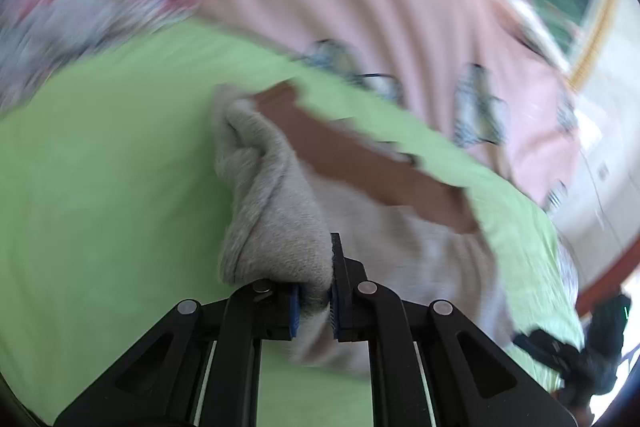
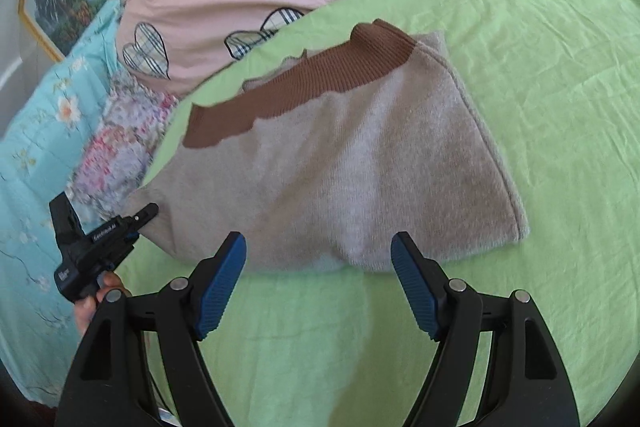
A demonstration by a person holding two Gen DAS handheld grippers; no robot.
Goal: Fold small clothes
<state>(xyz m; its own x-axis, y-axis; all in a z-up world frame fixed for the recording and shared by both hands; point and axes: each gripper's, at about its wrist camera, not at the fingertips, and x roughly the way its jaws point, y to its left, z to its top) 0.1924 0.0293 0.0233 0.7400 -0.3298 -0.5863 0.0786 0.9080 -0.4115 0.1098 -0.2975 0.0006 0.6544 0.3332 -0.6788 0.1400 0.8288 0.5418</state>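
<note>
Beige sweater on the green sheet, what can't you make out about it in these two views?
- Left wrist view: motion blur smears the sweater and brown band.
- Left wrist view: bunched cloth hides the left gripper pads.
- Right wrist view: sweater's underside and sleeves hidden.
</note>
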